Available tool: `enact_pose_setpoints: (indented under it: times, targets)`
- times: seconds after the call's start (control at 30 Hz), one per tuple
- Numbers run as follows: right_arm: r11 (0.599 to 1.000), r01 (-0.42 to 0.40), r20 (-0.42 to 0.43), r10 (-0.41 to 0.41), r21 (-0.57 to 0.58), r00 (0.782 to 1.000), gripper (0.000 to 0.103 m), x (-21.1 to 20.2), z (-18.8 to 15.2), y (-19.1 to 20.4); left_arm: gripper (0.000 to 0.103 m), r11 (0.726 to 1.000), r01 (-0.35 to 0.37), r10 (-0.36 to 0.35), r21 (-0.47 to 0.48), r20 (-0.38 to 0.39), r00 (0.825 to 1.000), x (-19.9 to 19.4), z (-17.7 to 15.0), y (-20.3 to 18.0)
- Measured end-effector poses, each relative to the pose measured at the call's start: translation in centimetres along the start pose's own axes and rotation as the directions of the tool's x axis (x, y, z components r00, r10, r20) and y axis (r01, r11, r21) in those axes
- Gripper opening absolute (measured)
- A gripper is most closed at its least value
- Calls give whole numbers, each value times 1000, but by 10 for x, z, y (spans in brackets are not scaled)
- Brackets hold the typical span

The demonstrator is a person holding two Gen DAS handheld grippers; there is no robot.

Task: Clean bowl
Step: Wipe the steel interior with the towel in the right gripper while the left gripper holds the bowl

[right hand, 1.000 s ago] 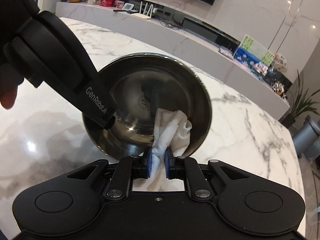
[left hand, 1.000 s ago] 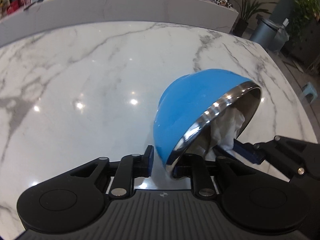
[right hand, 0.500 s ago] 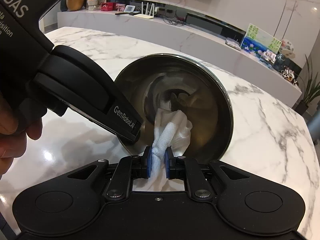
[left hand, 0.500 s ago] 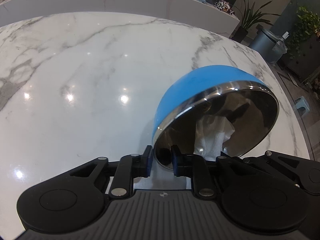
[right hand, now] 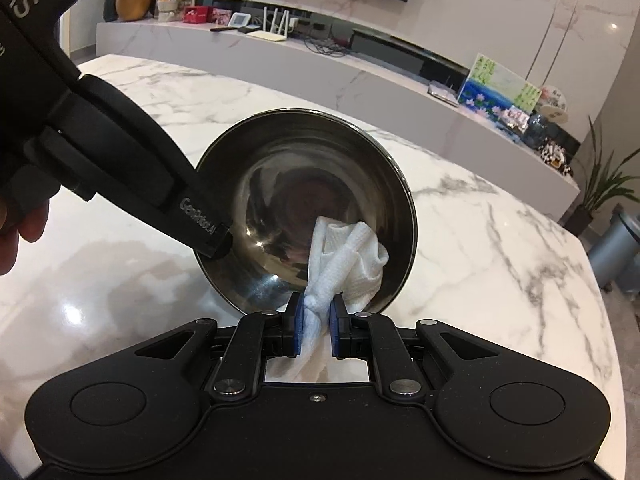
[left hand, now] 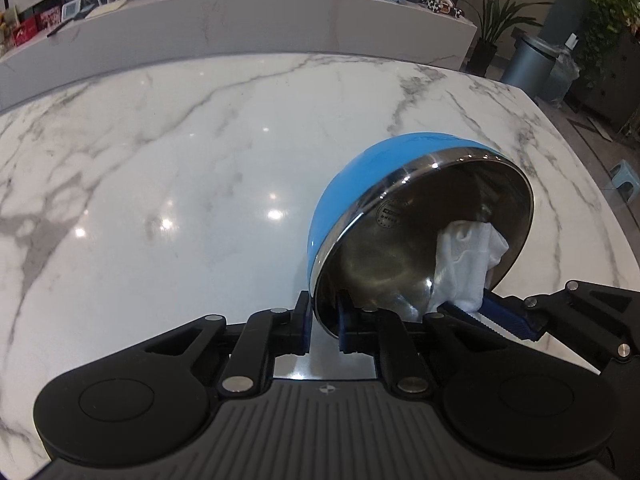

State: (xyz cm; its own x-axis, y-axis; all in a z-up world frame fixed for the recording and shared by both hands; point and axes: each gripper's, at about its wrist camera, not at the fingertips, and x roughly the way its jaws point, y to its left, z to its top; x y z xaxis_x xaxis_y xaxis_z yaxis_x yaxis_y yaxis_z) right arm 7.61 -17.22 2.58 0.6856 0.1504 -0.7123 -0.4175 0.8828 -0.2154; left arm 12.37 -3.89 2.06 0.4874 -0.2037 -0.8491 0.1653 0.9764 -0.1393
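Over the marble bench point(left hand: 200, 168), the bowl point(left hand: 360, 200) stands tipped on edge, its mouth facing the right tool point(right hand: 314, 322), which lies at its 5 o'clock clamped on the white cloth point(right hand: 346, 260) pressed inside; the left tool point(left hand: 324, 322) pinches the lower rim at 6 o'clock

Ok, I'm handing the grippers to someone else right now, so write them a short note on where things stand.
Left gripper: its jaws have just been closing and are now clamped on the rim of the bowl, holding it tilted on its side above the marble table.
Right gripper: shut on the white cloth, which is pressed against the lower inside of the bowl.
Done: bowl held, cloth inside it.
Left: wipe the rest of the steel inside, then set the bowl down. How clean it is, I cannot tell.
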Motion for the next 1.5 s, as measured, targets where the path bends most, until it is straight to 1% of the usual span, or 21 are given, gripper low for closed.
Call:
enact_pose_setpoints:
  times: [0.17,0.27,0.37,0.5,0.53,0.6,0.63,0.73,0.87,0.97,1.13,1.2,1.33,1.5]
  targets:
    - [1000,-13,-3,13,18,1000,10,1,-2,-4,11,998,43,-42,-52,19,999,0,2,7]
    - [999,-23,-7,23,25,1000,11,0,-4,-4,12,996,56,-54,-66,25,998,3,4,7]
    - [999,-33,-11,34,35,999,11,0,-5,-5,16,994,72,-70,-81,28,997,9,6,6]
    - [998,-43,-8,43,42,999,11,0,-5,-9,17,989,99,-96,-105,39,995,14,7,5]
    - [998,-39,-8,40,44,999,11,-1,-5,-4,17,990,97,-94,-101,39,995,15,8,5]
    - [998,-29,-8,30,49,1000,11,-5,-3,15,15,991,94,-91,-93,38,995,17,8,3]
    - [998,-29,-4,29,50,1000,11,-6,-3,14,9,991,96,-93,-89,37,995,17,9,2]
    - [998,-28,5,28,52,1000,11,-9,0,13,9,990,101,-99,-99,24,995,16,10,3]
    - [997,-41,27,40,59,999,11,-17,6,12,8,990,83,-87,-115,-28,996,11,13,7]
    - [997,-50,51,48,56,998,11,-25,12,12,7,993,61,-68,-105,-64,996,5,13,8]
    - [993,-93,64,88,75,994,11,-32,19,12,8,999,16,-22,-43,-141,990,-11,9,4]
    - [990,-119,58,115,79,992,10,-32,19,15,9,999,22,-27,-35,-170,985,-16,4,5]
    - [988,-136,42,133,72,990,10,-30,16,20,12,999,50,-53,-21,-210,976,-25,-4,7]
    - [976,-196,-9,198,97,980,10,-23,18,21,12,997,78,-80,-19,-245,966,-29,-12,11]
